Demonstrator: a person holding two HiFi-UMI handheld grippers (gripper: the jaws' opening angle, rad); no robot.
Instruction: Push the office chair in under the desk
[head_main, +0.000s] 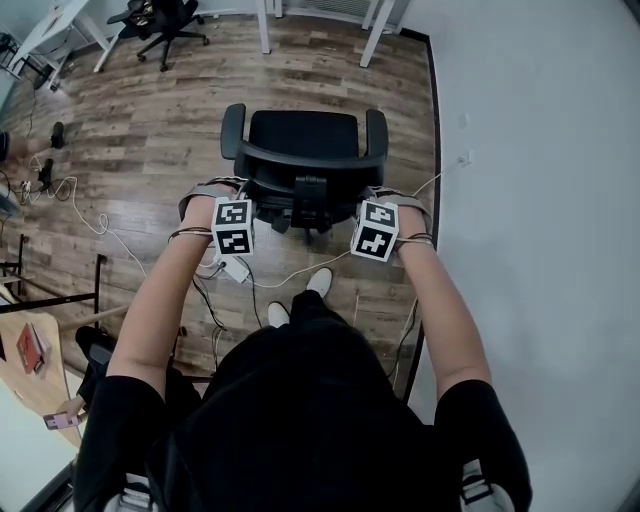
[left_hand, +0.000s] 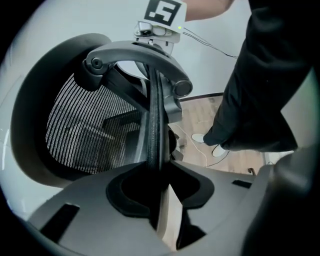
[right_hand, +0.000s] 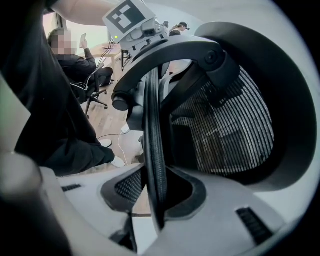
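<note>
Clamping office chair (head_main: 300, 135) backrest with left gripper (left_hand: 159, 186) and right gripper (right_hand: 153, 196).
Standing on wood-plank floor (head_main: 150, 130) beside pale wall (head_main: 545, 150).

Light: even, diffuse room light, moderately bright, with no hard shadows.
Head view: the wood floor (head_main: 150, 150) carries a pale sheen towards the top edge. There is only a faint, soft shadow around the office chair (head_main: 303, 135). The pale wall (head_main: 540, 150) is flat and featureless. The person's dark clothing (head_main: 300, 420) loses all detail. Straight lines bow near the corners.
Both gripper views: heavy fisheye curvature with black vignetted corners. The mesh back (left_hand: 85, 130) (right_hand: 235, 125) is sharp, while the nearest foreground along the bottom edge is soft. The bright background is close to washed out.
</note>
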